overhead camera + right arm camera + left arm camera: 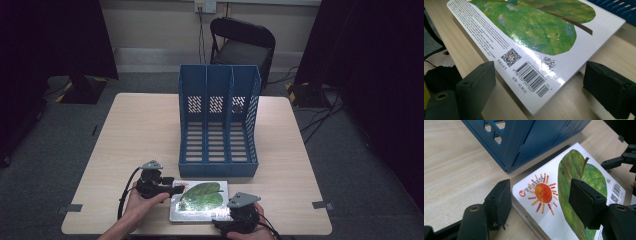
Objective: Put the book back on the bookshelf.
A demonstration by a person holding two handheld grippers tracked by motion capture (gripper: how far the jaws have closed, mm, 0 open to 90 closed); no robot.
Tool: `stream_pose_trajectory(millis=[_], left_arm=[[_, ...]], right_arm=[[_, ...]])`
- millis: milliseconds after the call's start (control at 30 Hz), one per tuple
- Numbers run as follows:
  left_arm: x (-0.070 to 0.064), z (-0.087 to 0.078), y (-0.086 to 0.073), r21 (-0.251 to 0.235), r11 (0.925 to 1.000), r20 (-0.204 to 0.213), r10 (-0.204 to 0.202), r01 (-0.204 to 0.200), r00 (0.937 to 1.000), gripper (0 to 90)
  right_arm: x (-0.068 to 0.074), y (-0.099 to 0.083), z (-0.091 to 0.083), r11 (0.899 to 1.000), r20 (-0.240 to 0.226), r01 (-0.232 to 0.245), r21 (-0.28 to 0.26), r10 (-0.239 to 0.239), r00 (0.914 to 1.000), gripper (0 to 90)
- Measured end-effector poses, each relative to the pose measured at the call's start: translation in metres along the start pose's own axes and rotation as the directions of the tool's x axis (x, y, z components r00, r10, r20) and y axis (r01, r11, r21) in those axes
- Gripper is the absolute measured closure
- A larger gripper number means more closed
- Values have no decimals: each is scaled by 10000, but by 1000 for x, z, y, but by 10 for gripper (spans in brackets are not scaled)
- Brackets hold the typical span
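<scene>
A picture book (200,200) with a green leaf and an orange sun on its white cover lies flat near the table's front edge, just in front of the blue file rack (217,120). My left gripper (176,189) stands open at the book's left end. In the left gripper view (540,200), one jaw rests beside the book (574,177) and the other hangs over the cover. My right gripper (220,222) is open at the front right corner. In the right gripper view (539,87), the barcode corner of the book (536,32) lies between the jaws.
The rack (529,142) has three empty upright compartments and stands mid-table on the light wooden table (140,130). A black folding chair (242,42) stands behind the table. The book's near edge lies close to the table's front edge. Hands hold both grippers.
</scene>
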State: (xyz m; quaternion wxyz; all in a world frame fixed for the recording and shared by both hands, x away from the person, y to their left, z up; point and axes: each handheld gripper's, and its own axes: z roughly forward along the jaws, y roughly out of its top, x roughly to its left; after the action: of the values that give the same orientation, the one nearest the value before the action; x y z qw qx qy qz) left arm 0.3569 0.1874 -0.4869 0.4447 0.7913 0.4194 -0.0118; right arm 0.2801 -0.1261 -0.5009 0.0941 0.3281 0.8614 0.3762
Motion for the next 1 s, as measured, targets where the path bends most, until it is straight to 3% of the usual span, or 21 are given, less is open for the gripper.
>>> stream_pose_trajectory(millis=[433, 667, 1000], left_arm=[[-1, -6, 2, -349, 9994, 235, -78, 86, 9997, 335], [-4, -11, 4, -765, 9966, 437, -287, 320, 9986, 333], [-7, -15, 7, -1068, 9928, 629, -472, 538, 9969, 310]], right_arm=[[3, -2, -2, 9999, 7, 157, 51, -157, 9999, 99], [7, -3, -1, 9986, 331, 490, 174, -496, 9982, 94], [12, -2, 2, 9992, 735, 381, 154, -391, 9965, 83]])
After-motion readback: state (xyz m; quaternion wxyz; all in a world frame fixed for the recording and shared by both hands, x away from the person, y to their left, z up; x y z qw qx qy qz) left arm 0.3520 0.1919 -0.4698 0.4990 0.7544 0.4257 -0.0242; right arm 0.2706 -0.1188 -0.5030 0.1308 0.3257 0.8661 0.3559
